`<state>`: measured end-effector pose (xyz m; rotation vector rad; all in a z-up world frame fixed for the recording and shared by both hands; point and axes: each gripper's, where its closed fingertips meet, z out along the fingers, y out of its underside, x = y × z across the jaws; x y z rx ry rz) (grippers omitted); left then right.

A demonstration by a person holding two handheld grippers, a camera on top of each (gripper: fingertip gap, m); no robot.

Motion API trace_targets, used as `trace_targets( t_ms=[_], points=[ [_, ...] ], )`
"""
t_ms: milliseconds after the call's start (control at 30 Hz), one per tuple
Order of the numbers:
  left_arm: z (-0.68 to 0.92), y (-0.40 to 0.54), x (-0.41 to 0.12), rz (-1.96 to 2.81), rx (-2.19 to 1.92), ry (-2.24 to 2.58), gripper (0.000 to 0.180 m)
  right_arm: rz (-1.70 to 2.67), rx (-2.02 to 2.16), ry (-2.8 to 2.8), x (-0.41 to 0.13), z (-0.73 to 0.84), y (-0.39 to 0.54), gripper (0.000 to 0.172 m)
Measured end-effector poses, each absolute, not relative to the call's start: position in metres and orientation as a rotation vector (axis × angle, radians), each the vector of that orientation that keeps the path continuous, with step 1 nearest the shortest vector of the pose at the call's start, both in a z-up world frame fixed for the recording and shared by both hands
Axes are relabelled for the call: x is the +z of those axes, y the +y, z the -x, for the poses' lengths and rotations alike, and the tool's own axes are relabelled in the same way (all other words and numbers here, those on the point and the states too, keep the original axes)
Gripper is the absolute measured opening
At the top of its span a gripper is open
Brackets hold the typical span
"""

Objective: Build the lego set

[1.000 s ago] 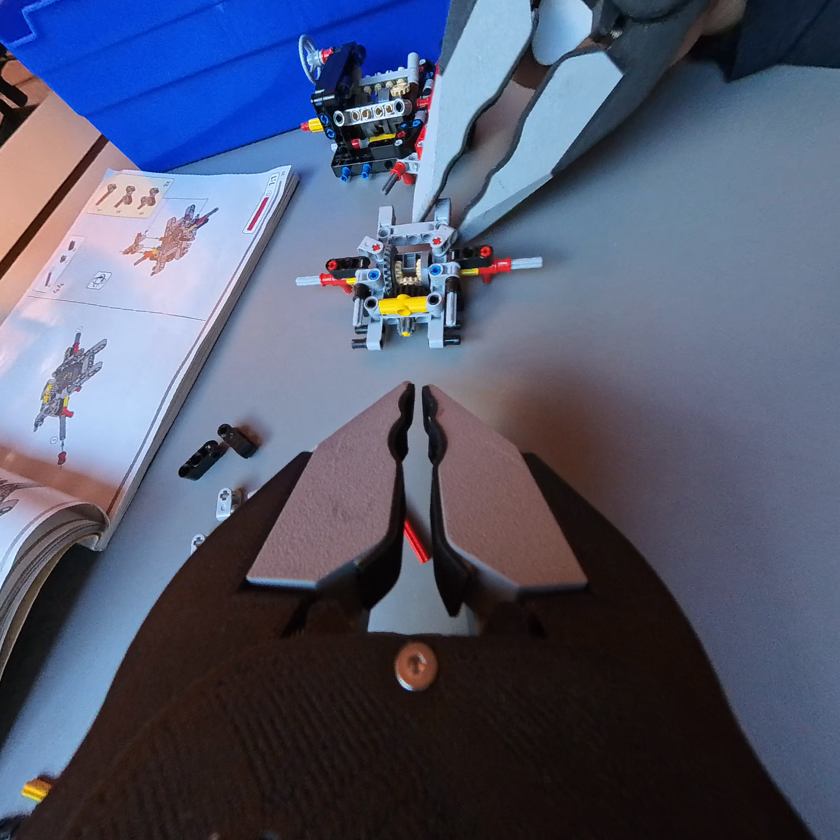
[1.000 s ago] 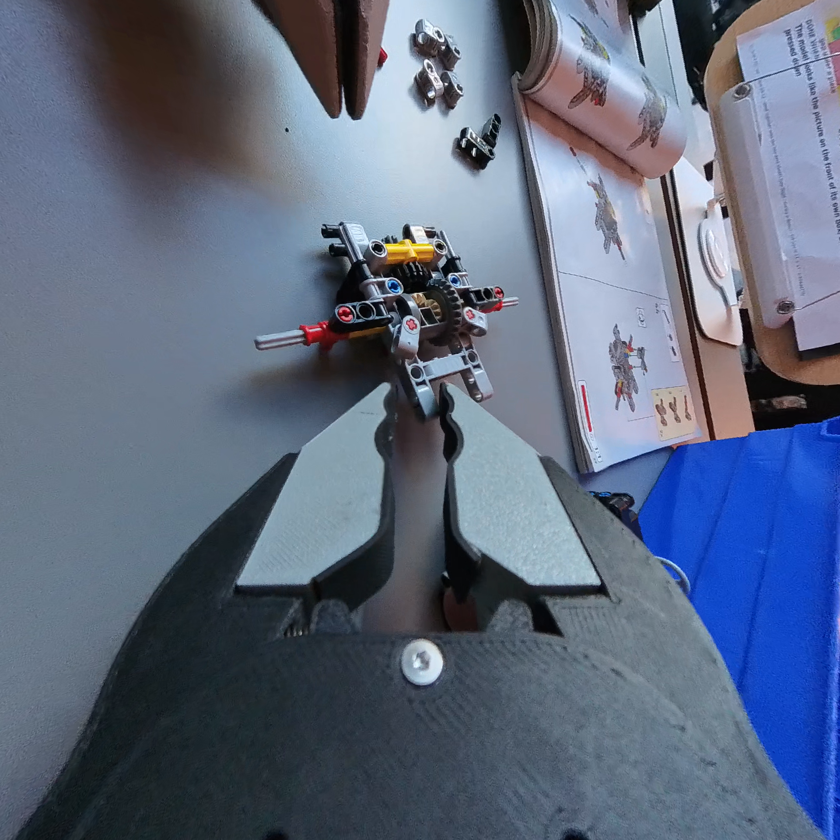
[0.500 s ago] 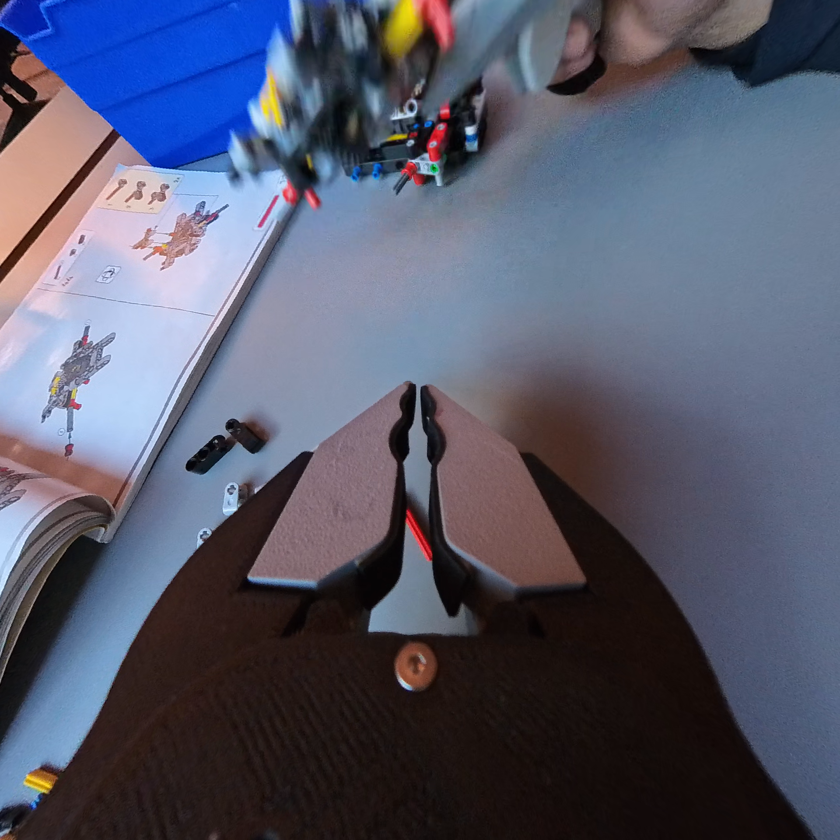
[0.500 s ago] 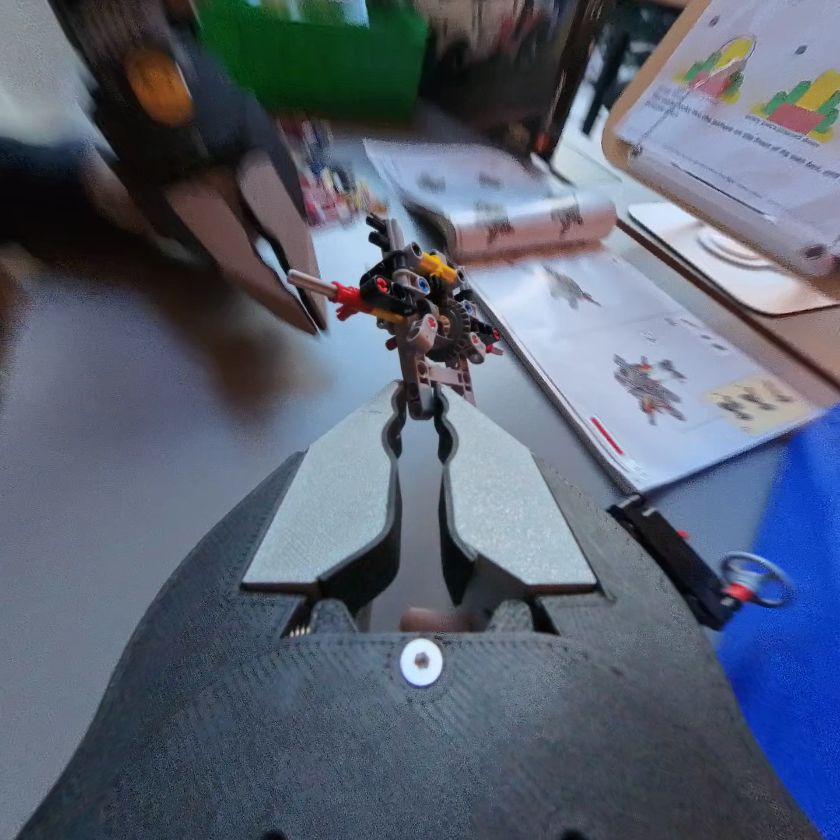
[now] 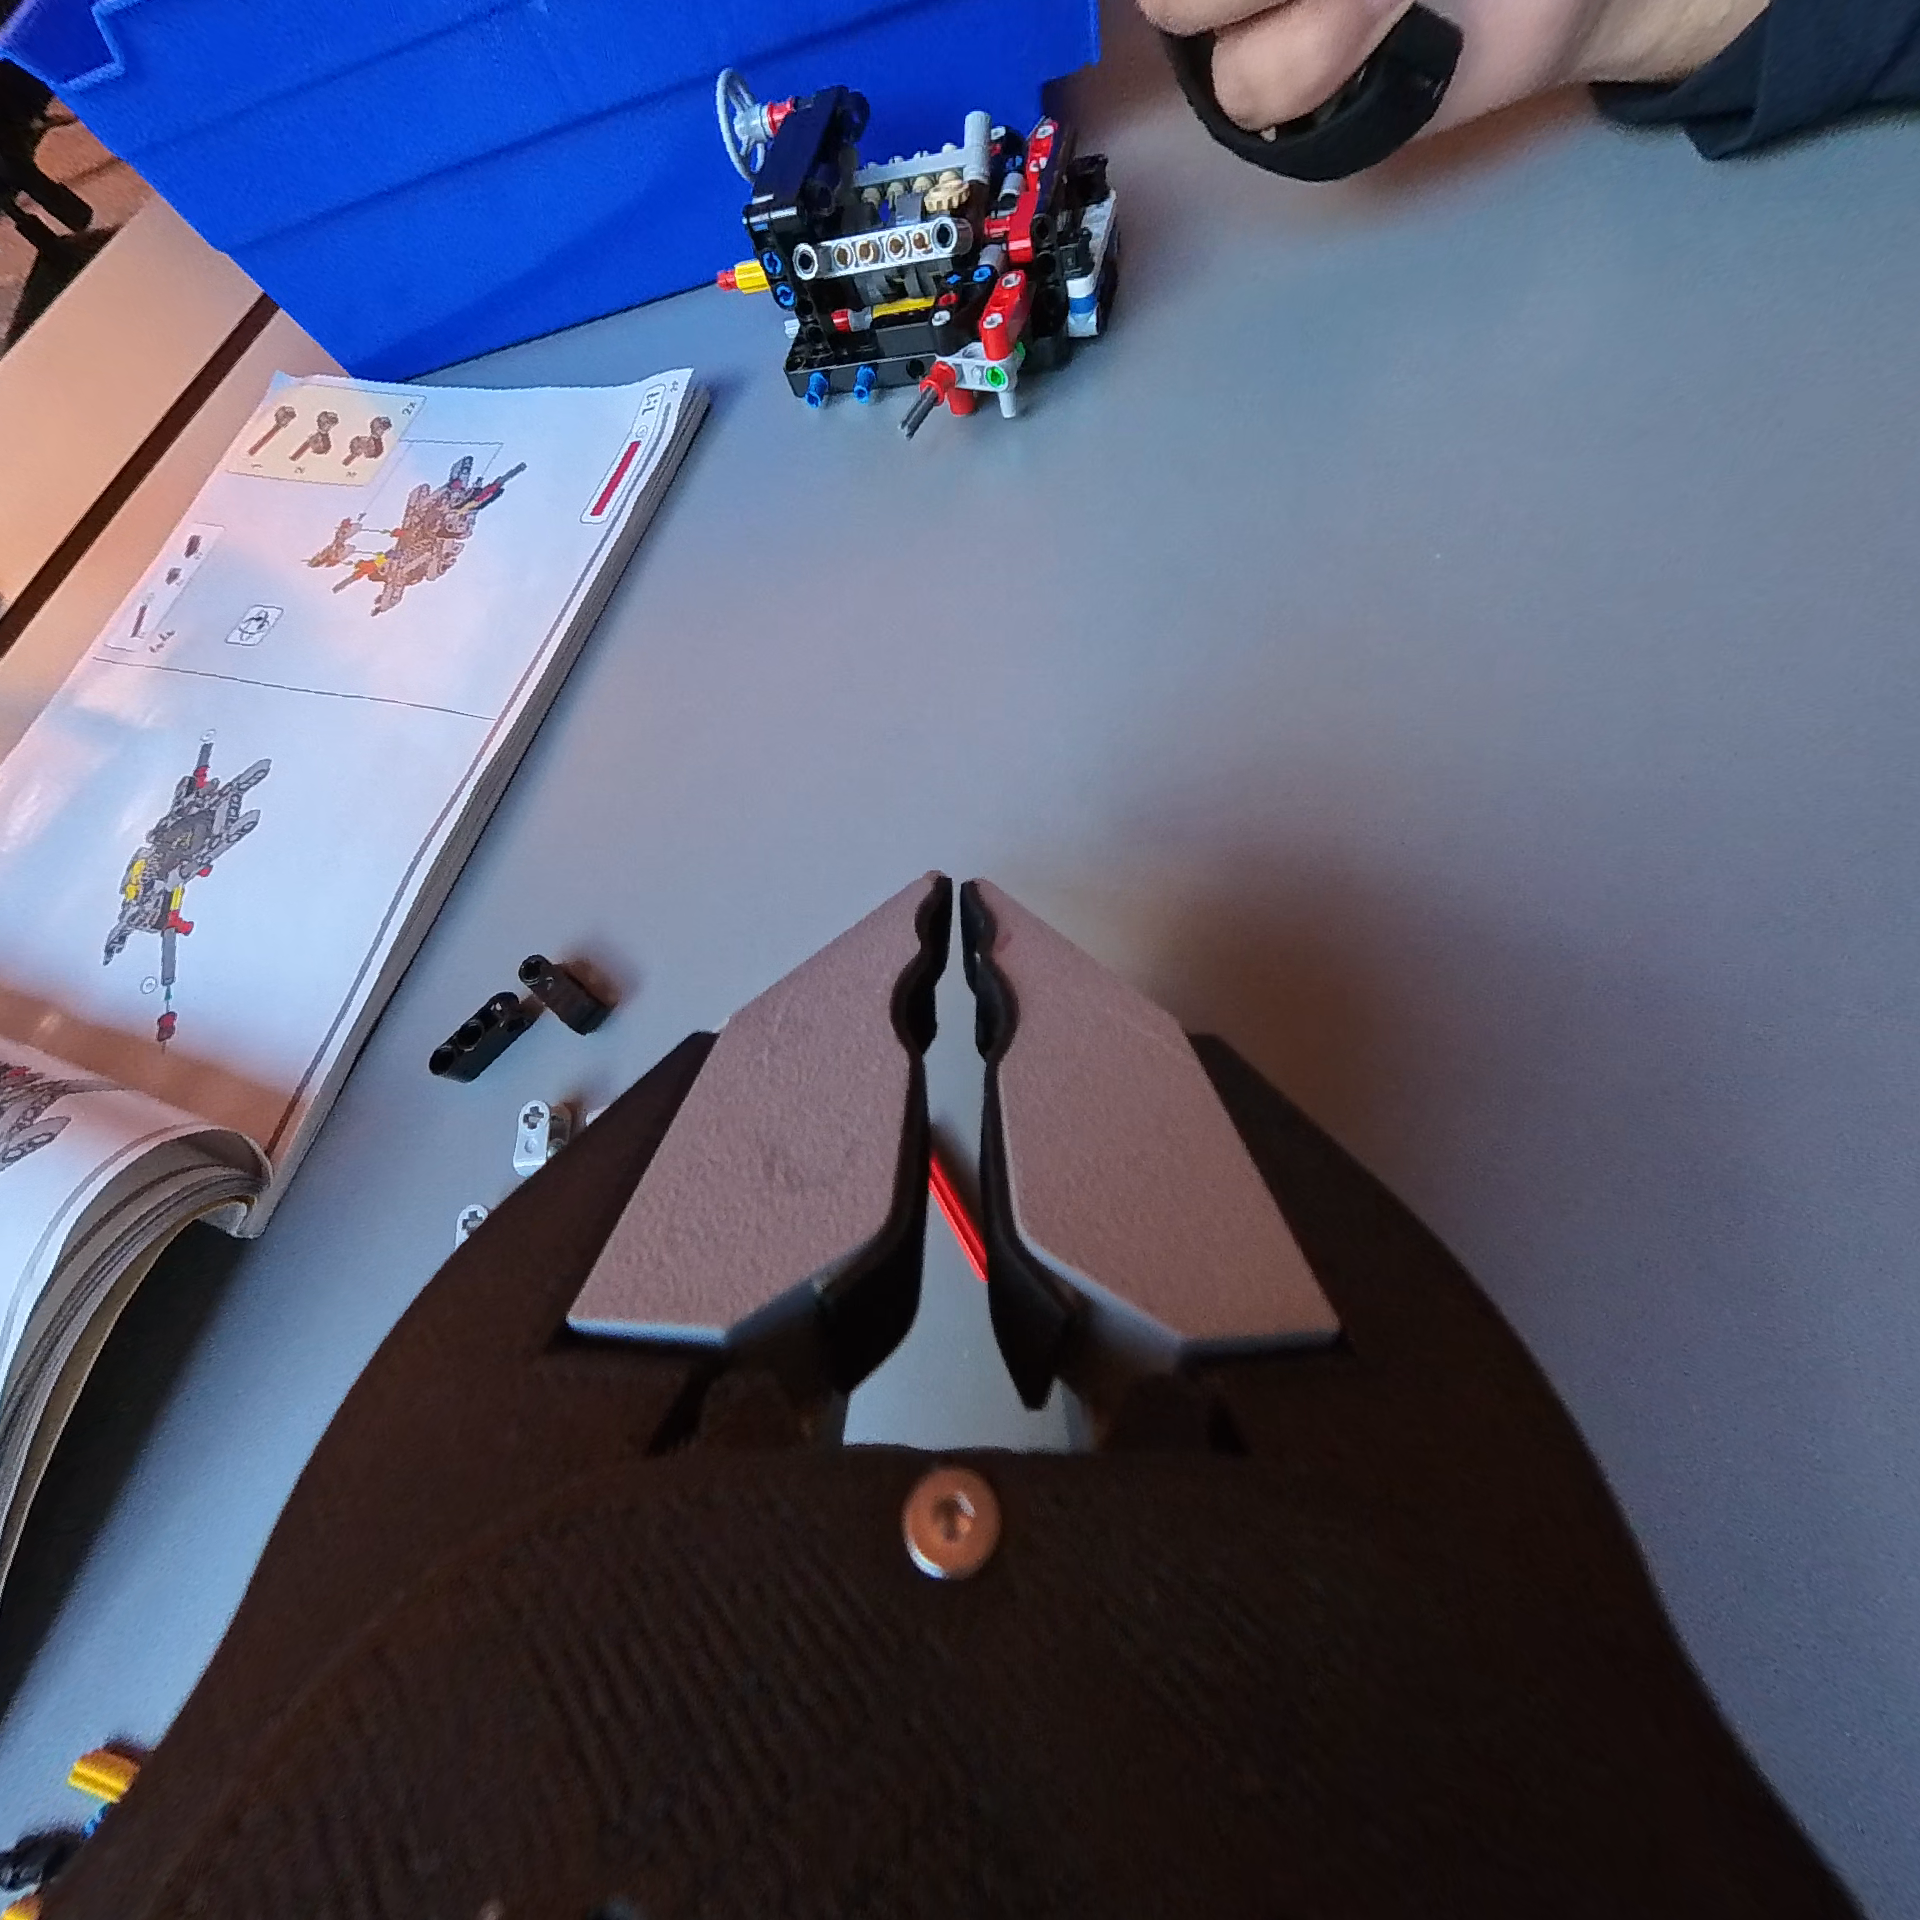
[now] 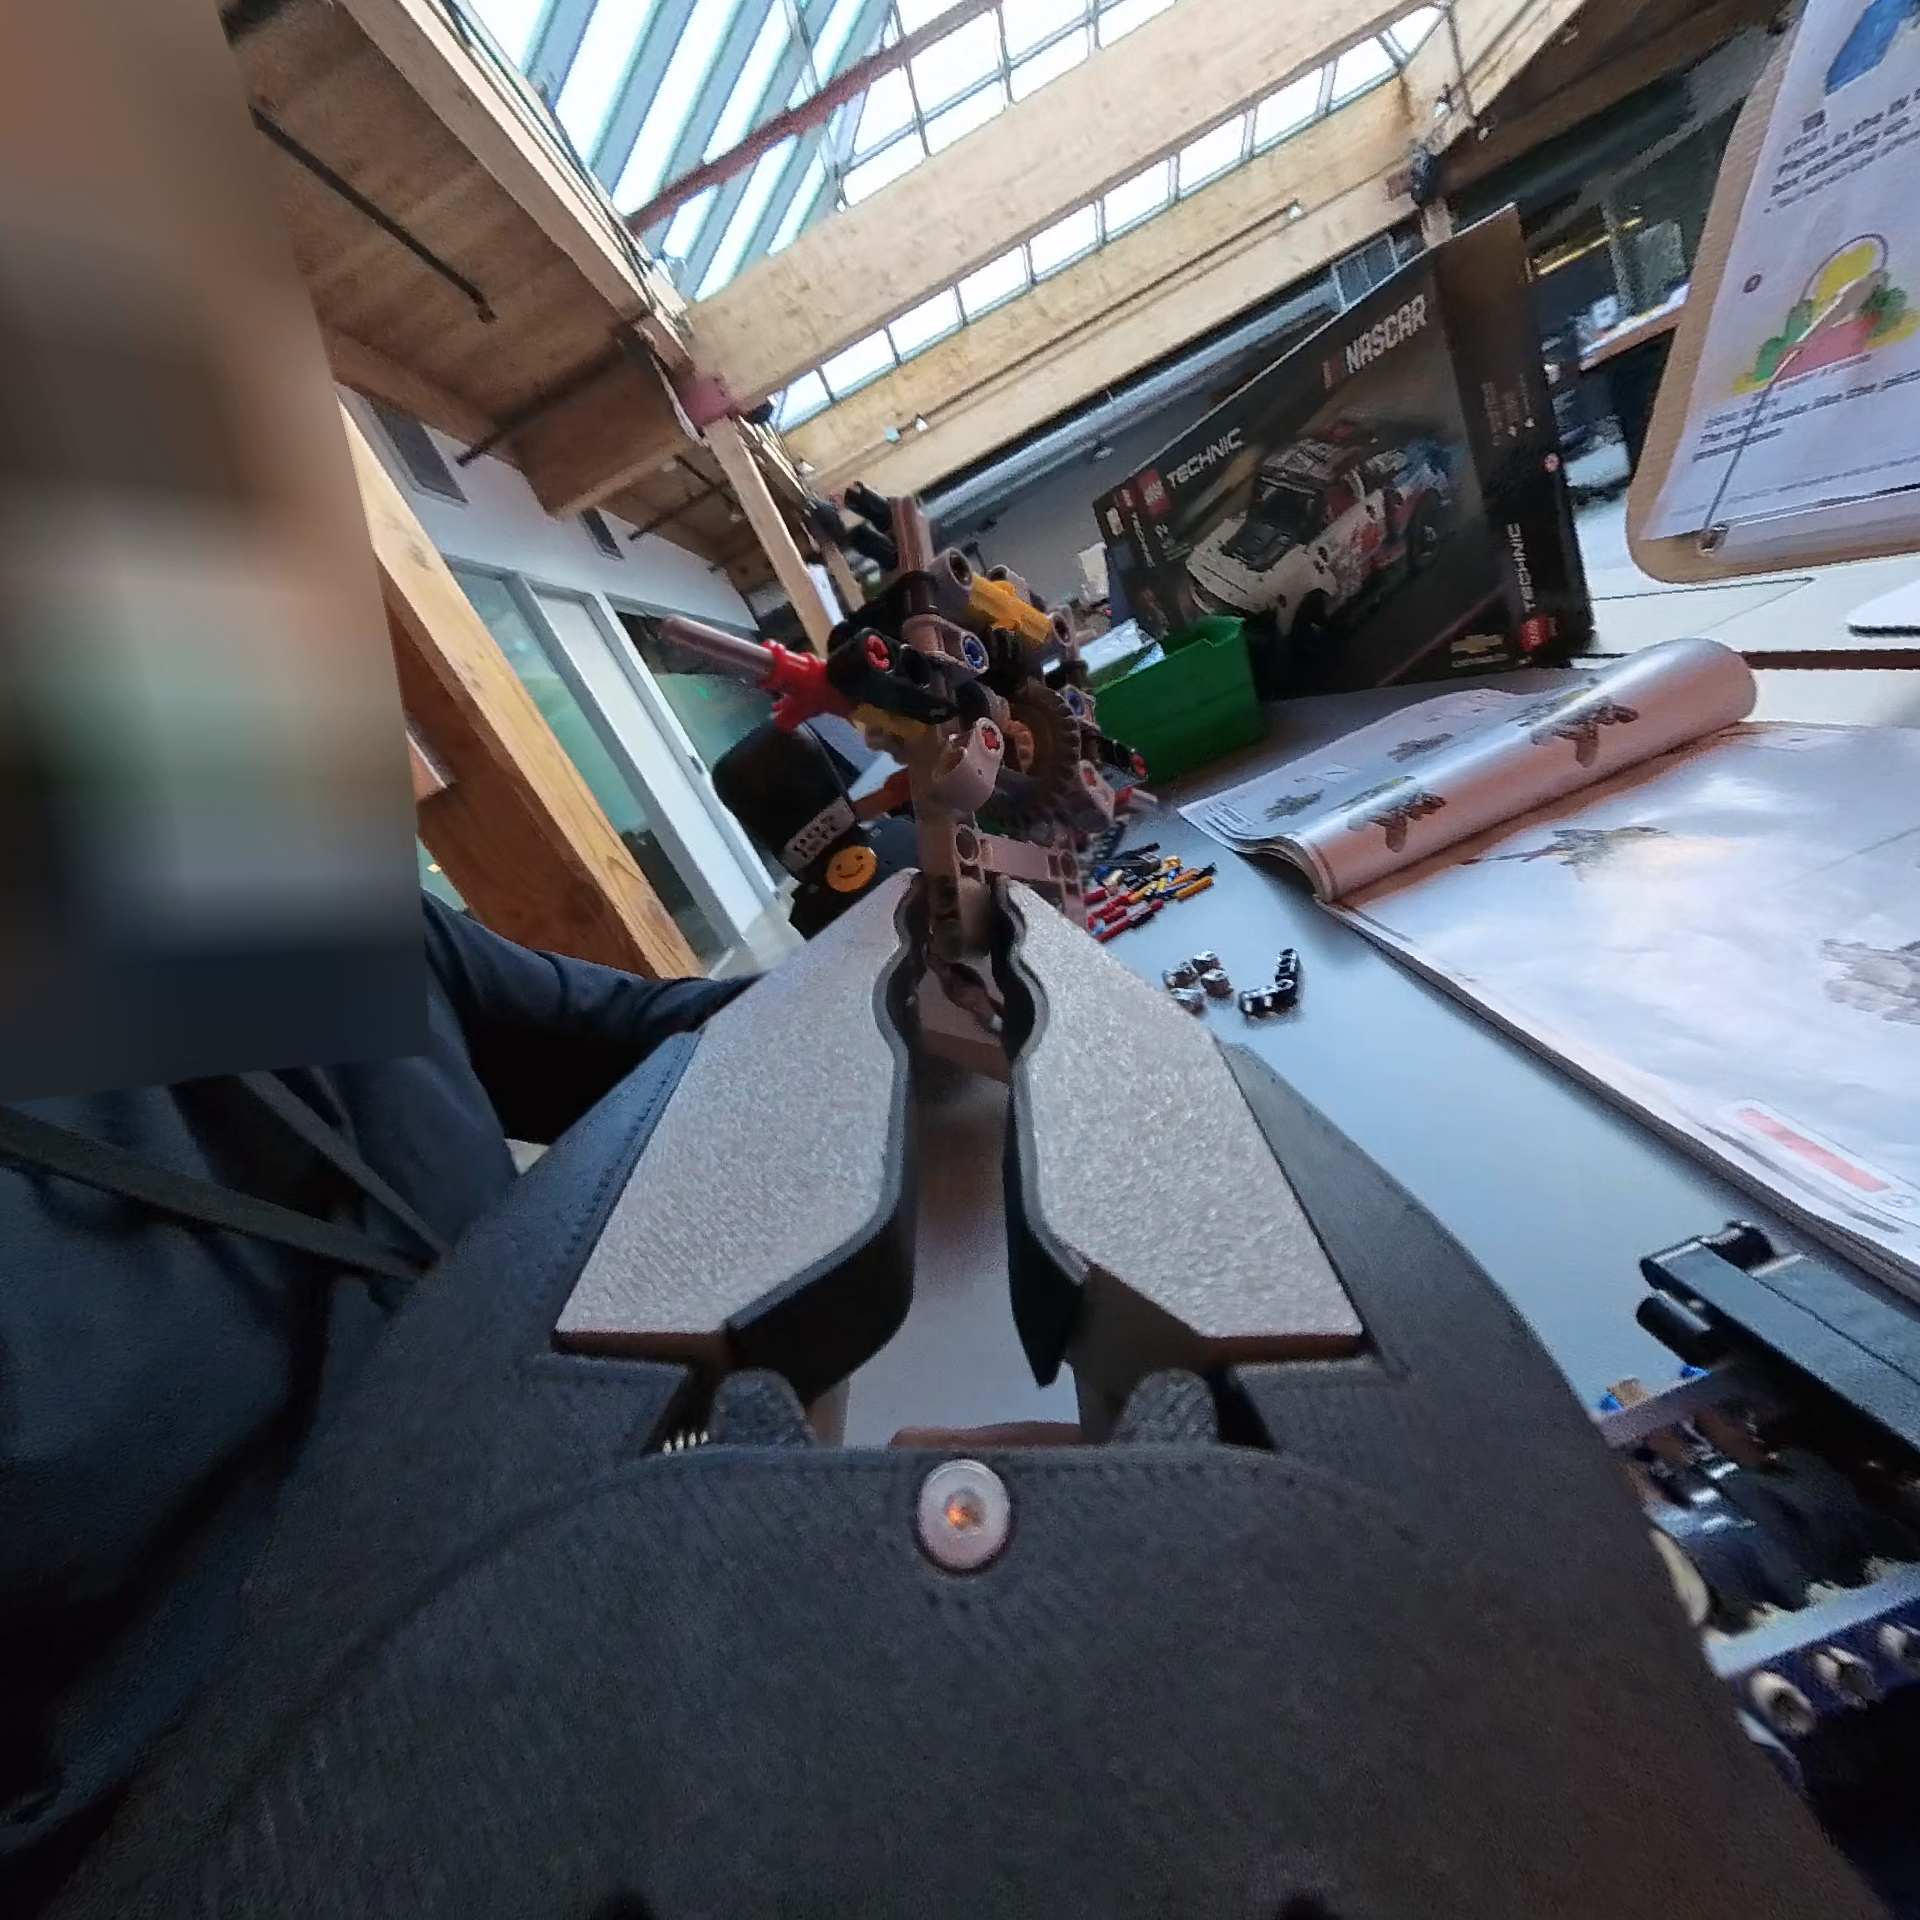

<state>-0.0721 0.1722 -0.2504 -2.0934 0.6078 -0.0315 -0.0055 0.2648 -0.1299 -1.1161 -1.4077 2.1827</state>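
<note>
My right gripper (image 6: 958, 914) is shut on the grey frame of a small brick gear assembly (image 6: 951, 717) with a dark gear, yellow and black parts and a red-tipped grey axle. It holds the assembly upright in the air, high above the grey table (image 6: 1455, 1070). My left gripper (image 5: 954, 888) is shut and empty, low over the grey table (image 5: 1299, 675). A thin red axle (image 5: 956, 1216) lies on the table under its fingers. A larger black, red and grey brick build (image 5: 925, 260) stands far ahead by a blue bin (image 5: 499, 156).
An open instruction booklet (image 5: 281, 748) lies at the left, also in the right wrist view (image 6: 1621, 894). Small black connectors (image 5: 520, 1013) and light grey pieces (image 5: 535, 1132) lie beside it. A person's hand (image 5: 1309, 73) is at the far right. A green bin (image 6: 1184, 686) and a set box (image 6: 1351, 520) stand behind.
My right gripper closed on the gear assembly's grey frame, lifted it off the table and tilted up, out of the left wrist view. My left gripper stayed shut and still.
</note>
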Motion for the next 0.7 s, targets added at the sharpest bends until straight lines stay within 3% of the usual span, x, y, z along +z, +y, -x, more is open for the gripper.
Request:
trace_targets(
  t_ms=[467, 700],
  points=[
    [0.073, 0.172, -0.251, 2.096, -0.014, 0.615, 0.0, 1.118, 2.21, -1.343, -0.126, 0.005, 0.274, 0.008],
    [0.073, 0.172, -0.252, 2.095, 0.016, 0.63, 0.0, 1.123, 1.575, -1.502, -0.154, 0.017, 0.281, 0.008]
  ],
)
